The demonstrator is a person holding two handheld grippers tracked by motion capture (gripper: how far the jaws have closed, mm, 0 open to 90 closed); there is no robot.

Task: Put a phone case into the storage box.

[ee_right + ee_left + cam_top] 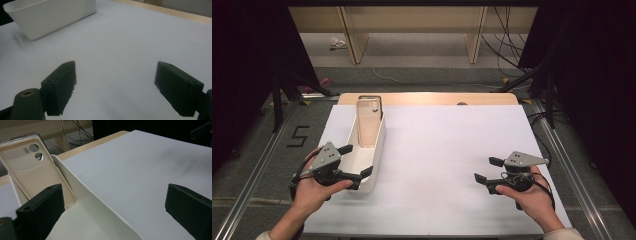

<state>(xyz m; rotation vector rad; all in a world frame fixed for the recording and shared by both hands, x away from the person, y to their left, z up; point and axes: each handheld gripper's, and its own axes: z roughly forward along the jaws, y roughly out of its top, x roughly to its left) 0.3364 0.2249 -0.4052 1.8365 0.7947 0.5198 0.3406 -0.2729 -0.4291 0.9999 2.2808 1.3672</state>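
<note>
**Phone case leaning in a white bin, both grippers open**

High view: a beige phone case (369,122) stands tilted in the far end of a long white plastic bin (377,150) at the left of the counter (452,165), which is covered with a matte white sheet. The case's top pokes above the bin's rim. The left gripper (360,161) sits at the bin's near end, its jaws spread wide with the bin's right wall between them, holding nothing. The right gripper (488,169) hovers well apart over the bare sheet, jaws also spread and empty.

Left gripper view: the case (32,170) shows its smooth inner face, with rounded corners, a clear edge band and 2 round camera cut-outs beside a small oval one. It leans against the bin's thin, glossy wall (100,205). One black jaw stands inside the bin, the other outside over the sheet.

Right gripper view: the 2 blocky black jaws stand wide apart above the sheet; the bin (50,15) lies ahead, rounded at its corner.
</note>
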